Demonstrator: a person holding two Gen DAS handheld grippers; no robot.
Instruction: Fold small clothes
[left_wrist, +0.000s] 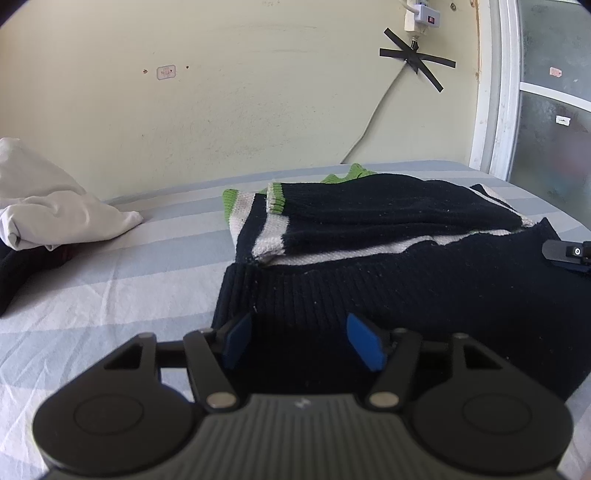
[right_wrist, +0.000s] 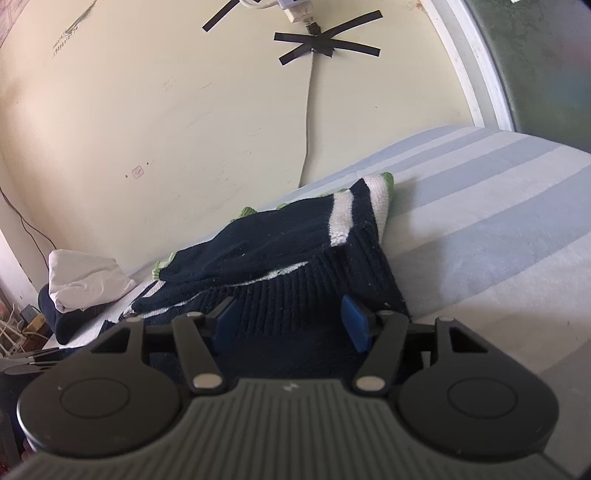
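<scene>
A small dark navy knit sweater (left_wrist: 388, 266) with white stripes and green cuffs lies on the striped bed sheet (left_wrist: 110, 280), its sleeves folded over the body. My left gripper (left_wrist: 301, 341) is open, its blue pads either side of the ribbed hem at the sweater's near left corner. My right gripper (right_wrist: 290, 325) is open over the ribbed hem of the same sweater (right_wrist: 280, 251) at its near right corner. The tip of the right gripper shows at the right edge of the left wrist view (left_wrist: 569, 253).
A crumpled white cloth (left_wrist: 48, 206) lies on a dark garment (left_wrist: 14, 277) at the left of the bed; both show in the right wrist view (right_wrist: 85, 280). The wall (left_wrist: 240, 110) with a taped cable (left_wrist: 413, 55) stands behind, and a window frame (left_wrist: 495, 92) at the right.
</scene>
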